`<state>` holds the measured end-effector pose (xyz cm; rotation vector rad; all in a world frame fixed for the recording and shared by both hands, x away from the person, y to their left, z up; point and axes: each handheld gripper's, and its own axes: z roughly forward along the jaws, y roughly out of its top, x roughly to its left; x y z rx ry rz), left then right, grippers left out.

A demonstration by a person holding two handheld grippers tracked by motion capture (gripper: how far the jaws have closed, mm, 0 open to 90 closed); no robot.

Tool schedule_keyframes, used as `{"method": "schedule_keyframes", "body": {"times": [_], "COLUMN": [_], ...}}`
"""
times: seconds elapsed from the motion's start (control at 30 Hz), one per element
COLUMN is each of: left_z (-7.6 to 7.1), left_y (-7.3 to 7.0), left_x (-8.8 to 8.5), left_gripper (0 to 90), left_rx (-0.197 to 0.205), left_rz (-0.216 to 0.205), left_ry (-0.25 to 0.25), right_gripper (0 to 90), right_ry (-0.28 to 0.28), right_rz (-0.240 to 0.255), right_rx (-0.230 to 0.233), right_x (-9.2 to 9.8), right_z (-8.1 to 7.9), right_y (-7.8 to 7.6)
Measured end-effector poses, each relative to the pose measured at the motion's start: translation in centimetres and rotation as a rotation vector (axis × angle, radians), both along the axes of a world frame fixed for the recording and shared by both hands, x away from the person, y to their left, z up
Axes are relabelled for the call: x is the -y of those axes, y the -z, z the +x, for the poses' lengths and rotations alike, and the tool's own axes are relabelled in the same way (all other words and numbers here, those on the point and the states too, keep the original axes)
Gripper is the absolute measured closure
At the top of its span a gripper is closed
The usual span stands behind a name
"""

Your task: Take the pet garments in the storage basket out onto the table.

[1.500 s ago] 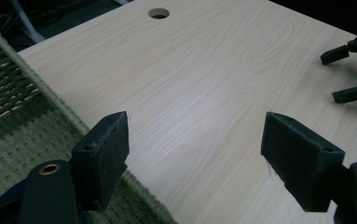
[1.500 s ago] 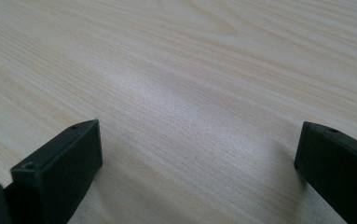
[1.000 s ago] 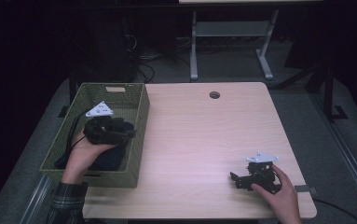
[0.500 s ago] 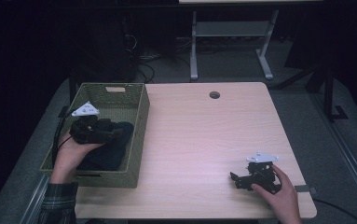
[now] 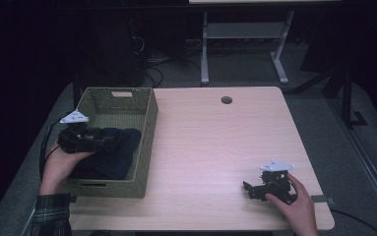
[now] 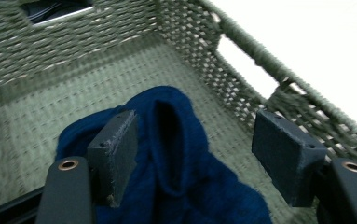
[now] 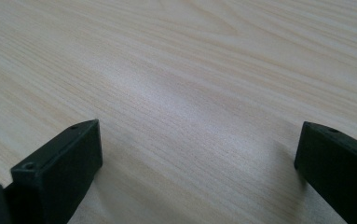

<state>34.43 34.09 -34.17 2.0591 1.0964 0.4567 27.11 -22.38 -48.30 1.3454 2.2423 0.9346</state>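
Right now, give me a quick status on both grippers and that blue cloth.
Left gripper open over blue cloth, jaws just closing, no grip. Cloth lies in woven basket. Right gripper open on bare table. Nothing in the way.

Basket at the table's left, hands at opposite edges

A woven basket [image 5: 146, 128] stands on the left part of the table [image 5: 215, 147], a cloth [image 5: 117, 147] lying inside it; the left gripper [image 5: 100, 140] hangs above that cloth, while the right gripper [image 5: 249, 189] rests on the table's near right corner, well apart.

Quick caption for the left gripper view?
Left gripper open over blue cloth in the woven basket.
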Motion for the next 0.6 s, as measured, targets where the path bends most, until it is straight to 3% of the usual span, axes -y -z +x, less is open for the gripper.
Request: {"method": "schedule_keyframes", "body": {"times": [0.13, 0.37, 0.6], "left_z": [0.0, 0.2, 0.4], "left_y": [0.3, 1.1, 2.1], "left_x": [-1.2, -2.8, -3.7], "left_gripper": [30.9, 31.0, 32.7], "left_rx": [-0.011, -0.064, -0.141], "left_rz": [0.016, 0.068, 0.126], "left_ry": [-0.033, -0.080, -0.106], "right_gripper": [0.4, 0.4, 0.4], "right_ry": [0.000, 0.000, 0.000], "right_rz": [0.000, 0.000, 0.000], "right_rx": [0.000, 0.000, 0.000], "right_x": [0.0, 0.0, 0.0], "right_z": [0.0, 0.0, 0.0], "right_y": [0.0, 0.0, 0.0]}}
